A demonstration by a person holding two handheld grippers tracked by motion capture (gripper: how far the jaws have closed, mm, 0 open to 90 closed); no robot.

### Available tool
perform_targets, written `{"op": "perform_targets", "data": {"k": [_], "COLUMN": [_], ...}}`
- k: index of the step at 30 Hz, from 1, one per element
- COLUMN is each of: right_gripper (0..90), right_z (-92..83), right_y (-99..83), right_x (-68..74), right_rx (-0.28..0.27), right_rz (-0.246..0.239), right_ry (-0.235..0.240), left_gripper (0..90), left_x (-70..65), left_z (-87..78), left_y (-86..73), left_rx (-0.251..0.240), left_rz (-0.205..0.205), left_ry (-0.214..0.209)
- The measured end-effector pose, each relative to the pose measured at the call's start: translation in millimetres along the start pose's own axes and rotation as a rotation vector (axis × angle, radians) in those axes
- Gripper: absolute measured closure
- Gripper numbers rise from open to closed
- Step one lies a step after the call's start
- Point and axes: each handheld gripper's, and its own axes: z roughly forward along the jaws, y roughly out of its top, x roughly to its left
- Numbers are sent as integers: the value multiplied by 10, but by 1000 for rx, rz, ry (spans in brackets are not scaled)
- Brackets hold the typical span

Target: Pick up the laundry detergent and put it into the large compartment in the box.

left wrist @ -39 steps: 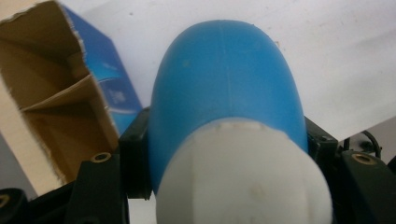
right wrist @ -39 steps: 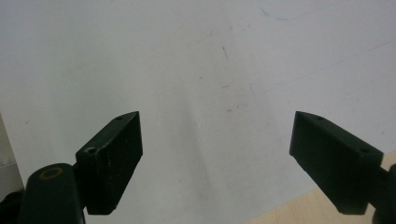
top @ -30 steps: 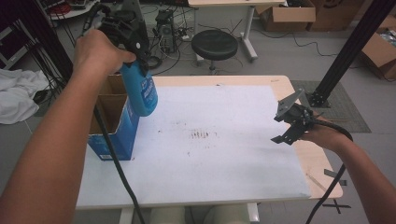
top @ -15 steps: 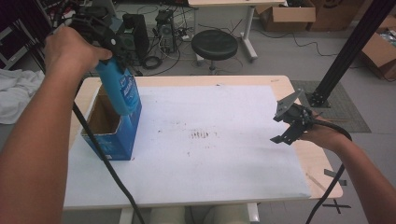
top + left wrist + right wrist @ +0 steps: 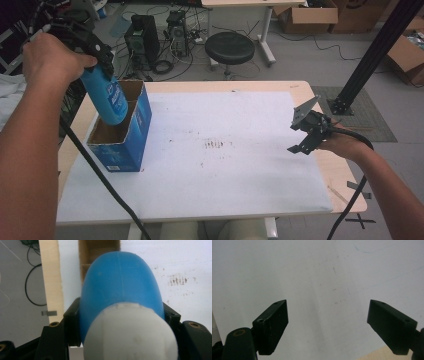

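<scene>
White sheeting covers the tabletop (image 5: 250, 170). Since a second ago my left jaws (image 5: 102, 62), clamped on the blue bottle (image 5: 107, 100), have carried it over the open box (image 5: 131, 131); lowering comes next, I judge. My right jaws (image 5: 306, 141) wait open, well right of the box.

The left gripper (image 5: 102, 60) has carried the blue bottle (image 5: 107, 100) seemingly over the open box (image 5: 131, 142).

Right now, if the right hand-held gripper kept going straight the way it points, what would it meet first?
The right hand-held gripper has open jaws with nothing between them, aimed down at the white table cover. It would probably meet that bare cover first; depth is hard to judge.
</scene>
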Motion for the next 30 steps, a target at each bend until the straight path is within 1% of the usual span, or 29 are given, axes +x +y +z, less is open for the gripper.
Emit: {"op": "perform_targets", "data": {"k": [1, 3, 8, 10, 11, 12, 13, 14, 19, 24, 25, 26, 27, 28, 30], "right_gripper": [170, 170, 170, 169, 169, 169, 170, 170, 169, 170, 169, 169, 169, 169, 169], "right_z": [0, 12, 15, 17, 17, 21, 23, 25, 32, 45, 44, 43, 43, 38, 34], "right_y": [0, 8, 21, 19, 19, 16, 15, 13, -5, -35, -39, -44, -44, -52, -62], "right_x": [0, 0, 2, -1, -1, -3, -2, -4, -5, -5, -7, -7, -7, -5, -2], "right_rx": [0, 3, -1, -4, -4, -1, 1, 1, 4, 10, 10, 7, 7, 8, 7], "right_rz": [0, -1, 1, 5, 5, 6, 7, 7, 11, 18, 16, 19, 19, 19, 20], "right_ry": [0, 1, -2, -1, -1, -1, 0, 0, 0, 3, 3, 3, 3, 0, 1], "left_gripper": [381, 381, 380, 381, 381, 381, 380, 381, 380, 380, 380, 380, 381, 380, 380], "left_x": [0, 49, 112, 129, 129, 142, 142, 153, 181, 189, 189, 184, 184, 185, 188], "left_z": [0, 52, 161, 222, 222, 274, 274, 334, 513, 700, 700, 781, 781, 860, 942], "left_y": [0, -8, -19, -23, -23, -24, -24, -25, -35, -59, -59, -69, -69, -82, -98], "left_rx": [0, -7, -13, -13, -13, -12, -12, -9, -13, -24, -24, -14, -14, -16, -16], "left_rz": [0, -9, -15, -12, -12, -14, -14, -12, -11, 5, 5, 12, 12, 14, 19], "left_ry": [0, 4, 0, 2, 2, 3, 3, 6, 16, 26, 26, 33, 33, 29, 23]}}
